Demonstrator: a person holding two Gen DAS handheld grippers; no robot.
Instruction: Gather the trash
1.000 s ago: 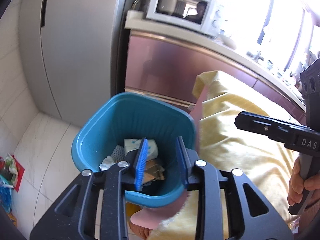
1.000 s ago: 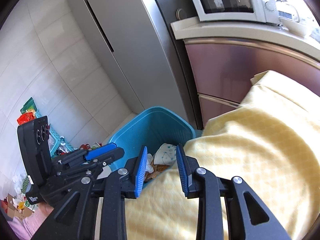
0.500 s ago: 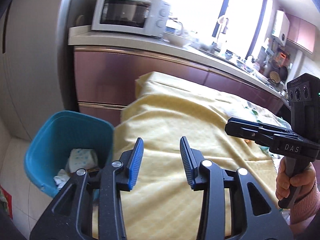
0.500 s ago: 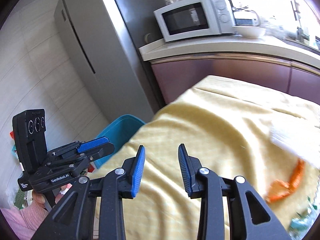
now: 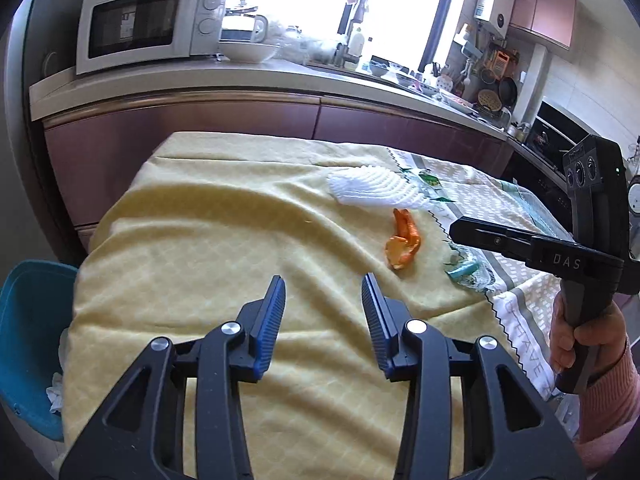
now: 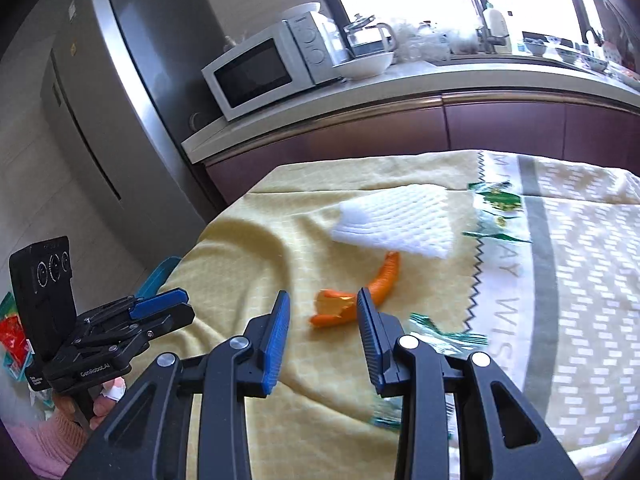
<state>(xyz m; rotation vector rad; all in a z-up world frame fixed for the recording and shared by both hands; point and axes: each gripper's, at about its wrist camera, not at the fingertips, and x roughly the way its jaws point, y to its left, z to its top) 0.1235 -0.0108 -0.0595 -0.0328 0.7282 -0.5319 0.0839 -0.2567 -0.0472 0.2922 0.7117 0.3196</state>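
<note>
Trash strewn on yellow tablecloth (image 5: 208,248): orange peel (image 6: 352,300), white foam net (image 6: 394,220), green wrapper (image 5: 464,270); right gripper (image 6: 322,334) and left gripper (image 5: 324,320) both agape, empty; between pickups, apparently; next, straddle peel, pinch, carry to blue bin (image 5: 28,320).

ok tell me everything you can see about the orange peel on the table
The orange peel is one curled strip, bright orange outside and paler inside, with a broad cupped end and a narrower tail. It lies loose on the yellow cloth, just short of the white foam net and left of a crumpled green wrapper. In the right wrist view it lies just ahead of the right gripper, whose jaws are open and not touching it.
</note>
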